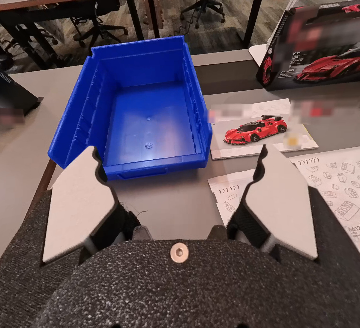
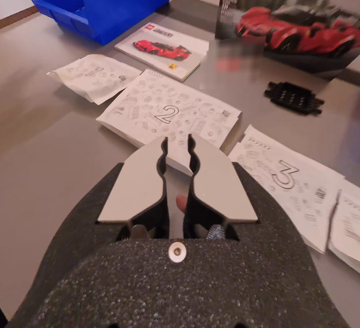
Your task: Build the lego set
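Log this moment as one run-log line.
left gripper: open, above table before empty blue bin | right gripper: closed on near corner of middle white paper bag | booklet beyond

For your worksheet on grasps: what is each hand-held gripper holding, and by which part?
Left hand-held gripper: nothing, jaws wide. Right hand-held gripper: closed on the near corner of the middle white paper bag.

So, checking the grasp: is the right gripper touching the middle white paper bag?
Touching. Right wrist view: the right gripper has both pads closed against the near corner of the middle white paper bag.
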